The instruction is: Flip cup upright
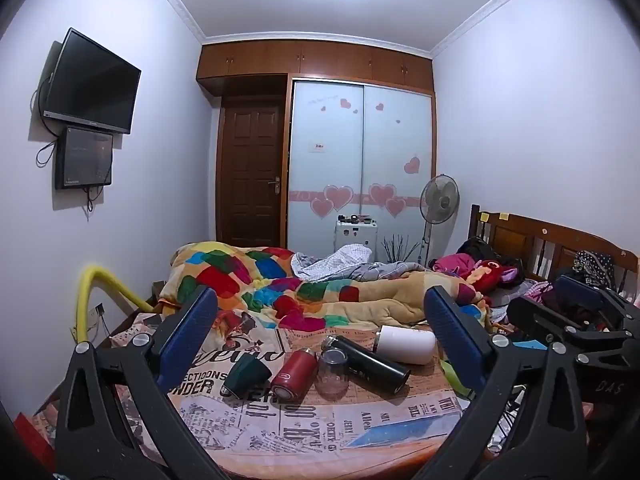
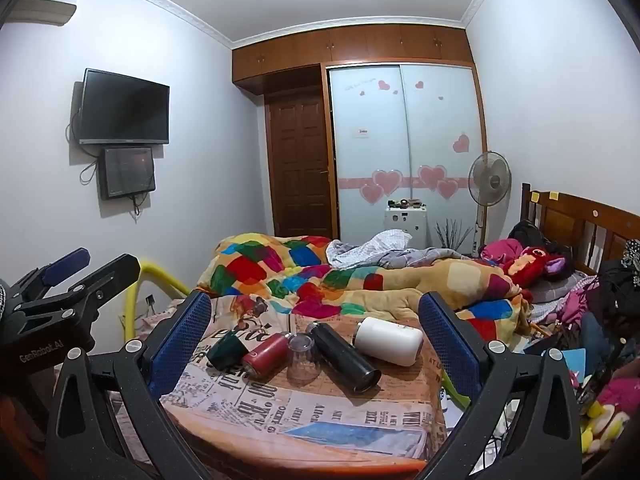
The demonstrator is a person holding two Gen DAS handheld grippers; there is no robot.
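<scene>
Several cups lie on a newspaper-print table (image 1: 320, 420) (image 2: 304, 412). A dark green cup (image 1: 245, 376) (image 2: 227, 350) lies on its side at the left. A red flask (image 1: 291, 376) (image 2: 267, 354) lies beside it. A clear glass (image 1: 333, 370) (image 2: 303, 360) stands upside down. A black flask (image 1: 366, 364) (image 2: 344, 356) and a white cup (image 1: 405, 345) (image 2: 389, 340) lie on their sides. My left gripper (image 1: 320, 328) is open and empty, short of the cups. My right gripper (image 2: 314, 330) is open and empty, also short of them.
A bed with a patchwork blanket (image 1: 304, 280) (image 2: 320, 268) lies behind the table. A yellow rail (image 1: 104, 284) (image 2: 156, 272) stands at the left. Clothes and toys (image 2: 592, 320) pile at the right. The right gripper shows in the left view (image 1: 580, 320).
</scene>
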